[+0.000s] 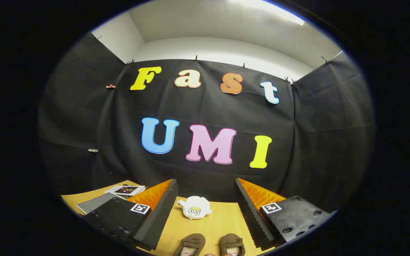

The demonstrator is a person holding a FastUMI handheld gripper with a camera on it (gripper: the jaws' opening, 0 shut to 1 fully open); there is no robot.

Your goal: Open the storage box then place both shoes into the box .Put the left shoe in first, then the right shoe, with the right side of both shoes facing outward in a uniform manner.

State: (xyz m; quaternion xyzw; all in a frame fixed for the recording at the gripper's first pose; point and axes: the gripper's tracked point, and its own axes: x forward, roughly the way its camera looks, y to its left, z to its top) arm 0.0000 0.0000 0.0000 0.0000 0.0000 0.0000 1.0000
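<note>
Across the bottom of your view runs the wooden table (212, 224), backed by the booth's black cloth wall. Your gripper (205, 208) is held wide apart, empty, its two fingers (155, 217) angling out to either side with nothing pressed between them. On the table just left of the left finger lie some papers (119, 193). Between the fingers, out toward their tips, sits a small white plush toy (194, 208). Nearer you, also between the fingers, the two brown shoes (210, 244) lie side by side, toes pointing away from you.
</note>
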